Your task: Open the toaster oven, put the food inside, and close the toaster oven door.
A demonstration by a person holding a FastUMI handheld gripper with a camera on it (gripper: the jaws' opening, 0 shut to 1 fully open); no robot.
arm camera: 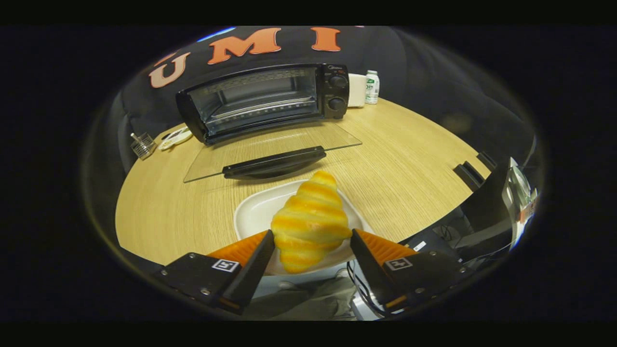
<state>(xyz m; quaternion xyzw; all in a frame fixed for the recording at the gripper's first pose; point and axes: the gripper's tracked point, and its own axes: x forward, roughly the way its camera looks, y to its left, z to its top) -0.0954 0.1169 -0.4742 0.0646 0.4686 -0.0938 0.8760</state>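
A yellow-orange croissant (309, 221) sits between my two fingers, and my gripper (312, 236) is shut on it, both fingers pressing its sides. It hangs just above a white plate (255, 212) on the wooden table (400, 168). Beyond the plate stands a black toaster oven (262, 101) with its glass door (270, 147) folded down flat toward me, the black door handle (274, 164) nearest the plate. The oven's inside shows a wire rack and no food.
Two knobs (337, 91) sit on the oven's right side. A white box (356, 90) and a small bottle (371, 86) stand right of the oven. A small metal item (142, 144) and a white object (174, 138) lie left of it. Dark equipment (487, 207) lies past the table's right edge.
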